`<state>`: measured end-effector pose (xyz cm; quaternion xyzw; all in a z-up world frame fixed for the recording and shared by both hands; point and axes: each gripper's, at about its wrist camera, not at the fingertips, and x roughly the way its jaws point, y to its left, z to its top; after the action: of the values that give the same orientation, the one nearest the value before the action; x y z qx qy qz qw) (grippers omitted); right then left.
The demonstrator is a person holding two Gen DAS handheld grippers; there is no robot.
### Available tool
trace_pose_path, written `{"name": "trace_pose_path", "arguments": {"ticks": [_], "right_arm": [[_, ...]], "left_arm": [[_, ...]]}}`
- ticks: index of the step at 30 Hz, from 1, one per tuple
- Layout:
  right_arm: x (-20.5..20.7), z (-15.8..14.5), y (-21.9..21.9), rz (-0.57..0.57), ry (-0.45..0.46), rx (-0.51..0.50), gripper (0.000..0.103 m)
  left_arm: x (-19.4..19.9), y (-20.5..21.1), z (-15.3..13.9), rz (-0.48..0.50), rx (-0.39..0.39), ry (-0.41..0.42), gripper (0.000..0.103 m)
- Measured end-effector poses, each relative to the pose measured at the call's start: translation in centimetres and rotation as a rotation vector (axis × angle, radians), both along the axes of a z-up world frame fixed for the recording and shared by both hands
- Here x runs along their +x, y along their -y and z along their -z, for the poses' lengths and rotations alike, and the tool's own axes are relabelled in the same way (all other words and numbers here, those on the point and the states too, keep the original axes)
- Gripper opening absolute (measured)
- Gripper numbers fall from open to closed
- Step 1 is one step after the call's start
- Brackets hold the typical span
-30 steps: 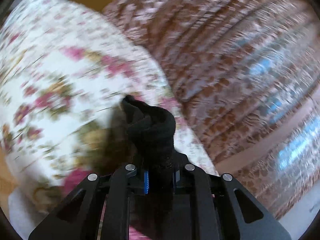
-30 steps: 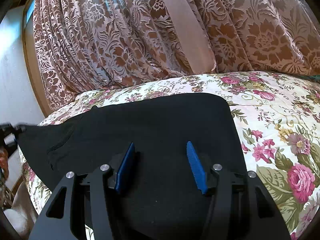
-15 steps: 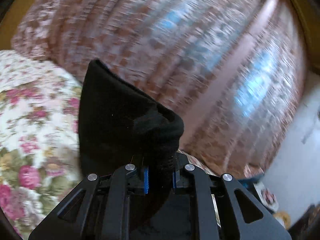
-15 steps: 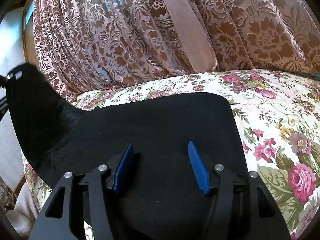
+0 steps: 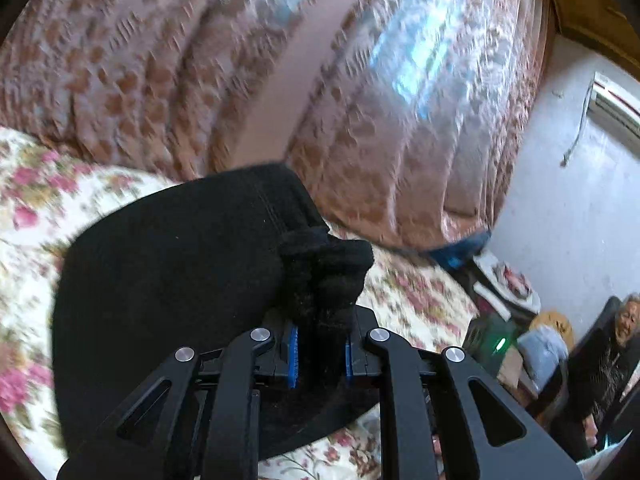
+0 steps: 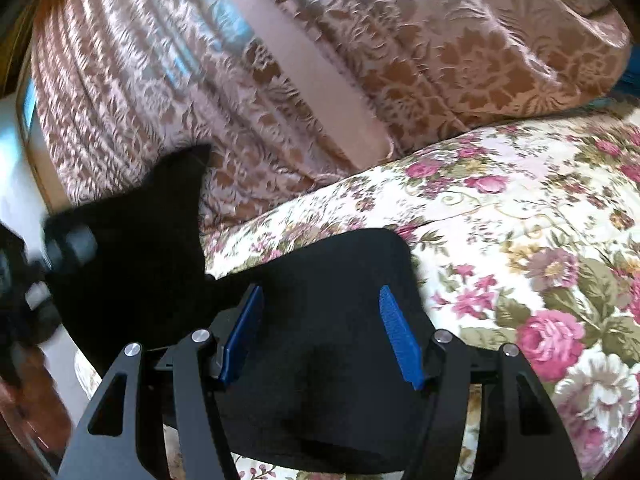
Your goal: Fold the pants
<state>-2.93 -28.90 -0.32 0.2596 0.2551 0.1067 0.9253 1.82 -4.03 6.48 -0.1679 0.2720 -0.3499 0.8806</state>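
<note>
Black pants [image 6: 332, 296] lie on a floral bedspread [image 6: 520, 220]. My left gripper [image 5: 320, 354] is shut on a bunched end of the pants [image 5: 324, 272] and holds it lifted, the cloth curving back over the rest [image 5: 172, 272]. In the right wrist view that lifted end [image 6: 140, 240] stands up at the left with the left gripper blurred beside it. My right gripper [image 6: 320, 334] is open and empty, its blue pads [image 6: 400, 336] just above the flat part of the pants.
A brown patterned curtain [image 6: 360, 60] hangs behind the bed. In the left wrist view a seated person [image 5: 616, 344] and cluttered items [image 5: 508, 280] are at the right by a white wall [image 5: 580, 200].
My left gripper has lifted the pants end and swung it up and over toward the right. The right gripper has stayed open over the pants, its view tilting somewhat.
</note>
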Motion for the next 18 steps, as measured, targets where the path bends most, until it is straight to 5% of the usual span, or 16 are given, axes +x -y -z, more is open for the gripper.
{"name": "trace_pose_path", "arguments": {"ticks": [5,13,18], "right_arm": [[-0.3,-0.1,2.1,0.035,-0.015,0.142,0.062],[-0.5,-0.5,1.2,-0.006,-0.009,0.136,0.063],[-0.1,-0.3,0.3,-0.046,-0.025,0.134,0.065]], "left_arm": [[0.1,3.3,3.0,0.054,0.082,-0.036,0.015],[-0.6,6.2,7.3,0.094,0.239,-0.079,0.017],[-1.9,5.1,7.3,0.180,0.143,-0.090,0.056]]}}
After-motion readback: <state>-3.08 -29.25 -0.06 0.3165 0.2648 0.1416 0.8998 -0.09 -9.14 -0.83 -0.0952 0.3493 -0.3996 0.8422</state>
